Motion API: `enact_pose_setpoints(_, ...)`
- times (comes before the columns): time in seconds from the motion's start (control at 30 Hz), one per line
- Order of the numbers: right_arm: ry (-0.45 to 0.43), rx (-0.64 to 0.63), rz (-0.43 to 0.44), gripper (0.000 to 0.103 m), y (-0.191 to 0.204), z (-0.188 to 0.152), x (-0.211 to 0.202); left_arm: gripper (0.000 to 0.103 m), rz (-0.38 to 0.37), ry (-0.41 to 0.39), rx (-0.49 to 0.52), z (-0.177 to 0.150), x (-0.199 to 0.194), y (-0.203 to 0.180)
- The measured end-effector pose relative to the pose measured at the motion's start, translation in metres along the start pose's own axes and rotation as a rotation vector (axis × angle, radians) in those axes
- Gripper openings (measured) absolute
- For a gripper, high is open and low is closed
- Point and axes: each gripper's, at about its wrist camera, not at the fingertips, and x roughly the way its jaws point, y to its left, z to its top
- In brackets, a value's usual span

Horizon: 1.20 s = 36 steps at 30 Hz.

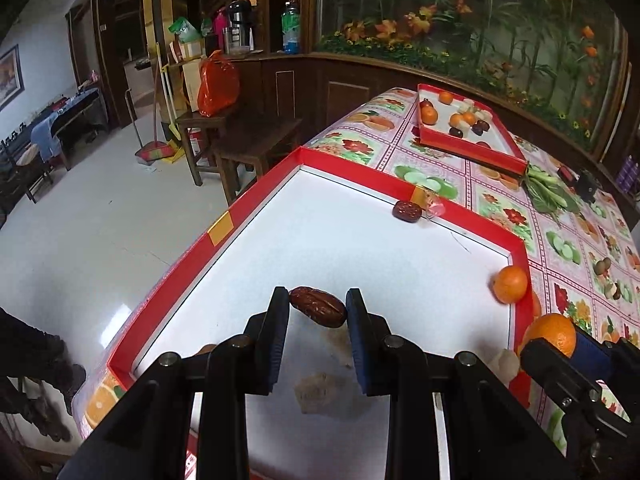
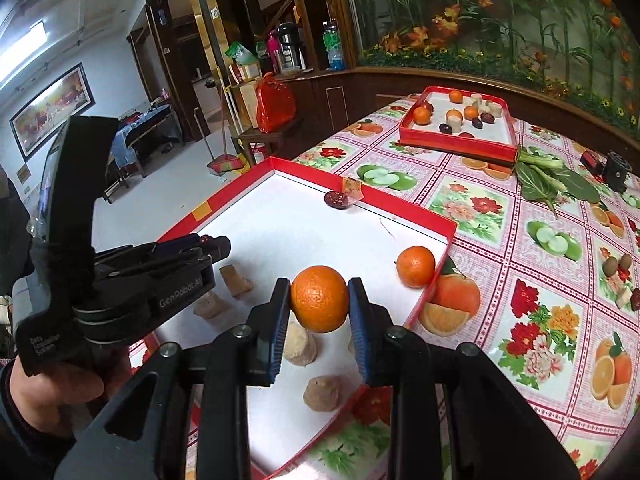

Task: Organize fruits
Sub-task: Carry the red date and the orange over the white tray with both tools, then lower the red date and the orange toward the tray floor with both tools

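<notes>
Left tool point(image 1: 317, 305) clamped on a date point(image 1: 318, 312), right tool point(image 2: 319, 301) clamped on an orange point(image 2: 319, 299), both held over near tray point(image 2: 416, 216). Ahead in it: 1 orange, 1 date, few beige chunks. Far tray point(image 2: 456, 143) well ahead, approx. a dozen pcs left; sorting judged partway

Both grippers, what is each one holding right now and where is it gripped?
The left gripper clamps a red date by its two ends. The right gripper clamps an orange across its widest sides.

Far tray's point(image 2: 456, 142) small dark fruits point(image 2: 445, 128) too tiny to identify.
</notes>
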Motion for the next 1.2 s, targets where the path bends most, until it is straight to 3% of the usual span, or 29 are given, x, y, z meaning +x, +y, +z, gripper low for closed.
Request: enact_pose_setpoints(1.2,0.044,0.013,0.005,0.031,-0.008,0.007,0.04,0.028,0.06,0.015,0.025,0.01,0.017,-0.005)
